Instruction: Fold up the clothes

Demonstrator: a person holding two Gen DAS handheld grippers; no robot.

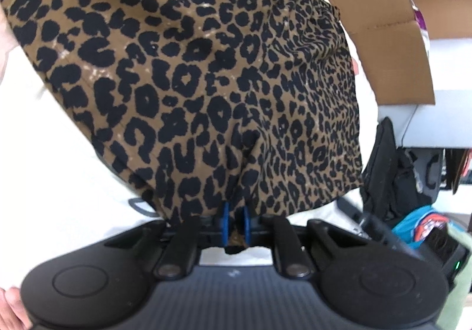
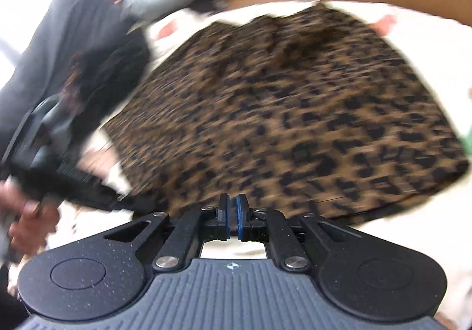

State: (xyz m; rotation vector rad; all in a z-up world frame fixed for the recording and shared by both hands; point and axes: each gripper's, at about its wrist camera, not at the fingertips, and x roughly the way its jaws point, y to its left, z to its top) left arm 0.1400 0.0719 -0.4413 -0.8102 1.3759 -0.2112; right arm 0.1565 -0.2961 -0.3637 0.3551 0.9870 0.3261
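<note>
Left tool [image 1: 235, 222], seen from its own wrist, pinches the near hem of the leopard-print skirt [image 1: 188, 79], which is spread over the white counter [image 1: 56, 170] beside a cardboard box [image 1: 392, 35]; holding that edge probably lets it be carried over for a fold. From the right wrist, blurred, the right tool [image 2: 233, 219] is closed and empty at the skirt's near edge.

Left gripper [image 1: 235, 222] and right gripper [image 2: 233, 219], jaws together (both angled downward)
</note>
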